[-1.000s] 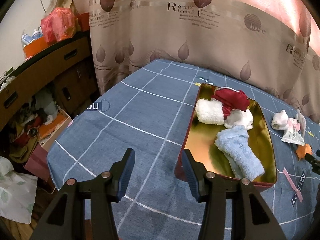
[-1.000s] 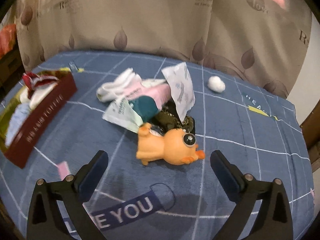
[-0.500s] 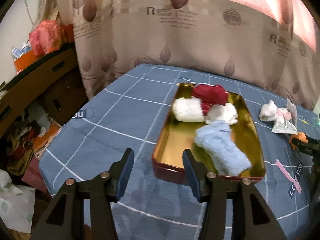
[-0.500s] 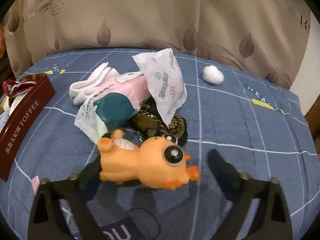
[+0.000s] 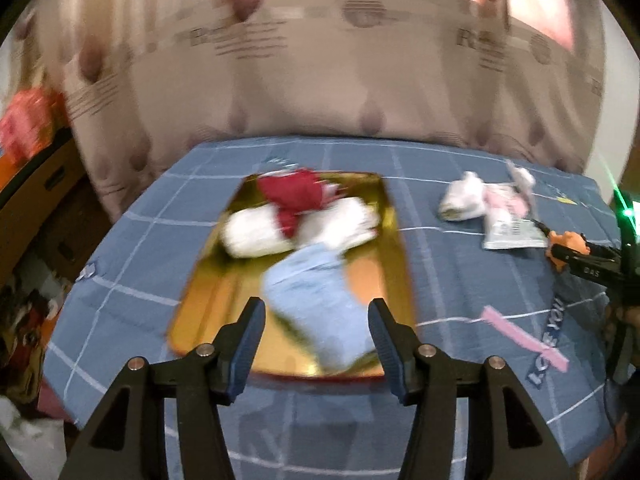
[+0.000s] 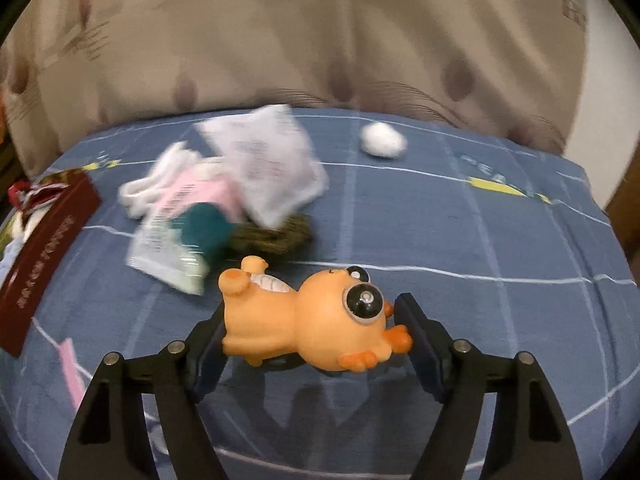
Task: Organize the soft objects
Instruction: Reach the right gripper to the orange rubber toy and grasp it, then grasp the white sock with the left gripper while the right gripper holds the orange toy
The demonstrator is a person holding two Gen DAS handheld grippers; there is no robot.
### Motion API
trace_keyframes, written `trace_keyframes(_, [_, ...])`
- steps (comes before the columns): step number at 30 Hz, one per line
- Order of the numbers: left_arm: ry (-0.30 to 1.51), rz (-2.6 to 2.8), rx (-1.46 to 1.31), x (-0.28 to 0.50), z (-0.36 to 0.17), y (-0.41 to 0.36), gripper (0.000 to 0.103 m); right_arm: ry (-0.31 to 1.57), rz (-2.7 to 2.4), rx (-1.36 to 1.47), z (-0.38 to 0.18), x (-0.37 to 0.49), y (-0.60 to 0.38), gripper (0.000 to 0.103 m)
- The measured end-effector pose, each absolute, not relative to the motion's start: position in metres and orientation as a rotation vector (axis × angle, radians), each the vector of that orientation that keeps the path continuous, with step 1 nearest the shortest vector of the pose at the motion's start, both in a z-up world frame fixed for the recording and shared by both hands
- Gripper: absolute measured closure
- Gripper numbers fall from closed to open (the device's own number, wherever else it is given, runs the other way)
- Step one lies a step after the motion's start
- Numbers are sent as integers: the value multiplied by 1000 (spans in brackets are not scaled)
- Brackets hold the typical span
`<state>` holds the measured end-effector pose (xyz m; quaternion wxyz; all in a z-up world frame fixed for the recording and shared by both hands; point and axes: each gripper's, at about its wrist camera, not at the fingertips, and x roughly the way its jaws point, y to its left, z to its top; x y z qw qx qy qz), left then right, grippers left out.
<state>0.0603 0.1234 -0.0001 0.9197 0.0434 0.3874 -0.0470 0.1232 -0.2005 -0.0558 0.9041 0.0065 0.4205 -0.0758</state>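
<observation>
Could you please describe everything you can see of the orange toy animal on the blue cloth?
The orange toy animal looks like smooth, squeezable rubber. It has bulging black-and-white eyes, darker orange feet and a pale ribbed belly patch. It lies on its side on the blue checked cloth, head towards the right. The right tongs have just been closing around it, one pad at its rear, one at its snout, apparently touching it.

Dim warm indoor light, pink daylight glowing through the curtain (image 5: 320,60) at top, strong motion blur across both views, gripper fingers (image 5: 250,344) alone sharp, soft shadows on the blue bedspread (image 6: 460,232), glare on the gold tray (image 5: 394,248), fisheye bending and black corners at edges
</observation>
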Motion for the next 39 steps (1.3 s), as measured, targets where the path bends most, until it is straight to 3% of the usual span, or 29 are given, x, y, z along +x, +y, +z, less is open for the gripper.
trace_keyframes(2, [793, -129, 105, 66, 1, 108, 48, 876, -197, 37, -55, 111, -236, 29])
trace_keyframes(15, [826, -354, 210, 150, 3, -14, 48, 908, -207, 64, -70, 130, -230, 26])
trace_keyframes(36, [1076, -380, 83, 263, -59, -65, 48, 945, -188, 102, -94, 185, -162, 26])
trace_keyframes(39, [1085, -366, 36, 267, -61, -58, 67, 944, -186, 104, -94, 184, -164, 26])
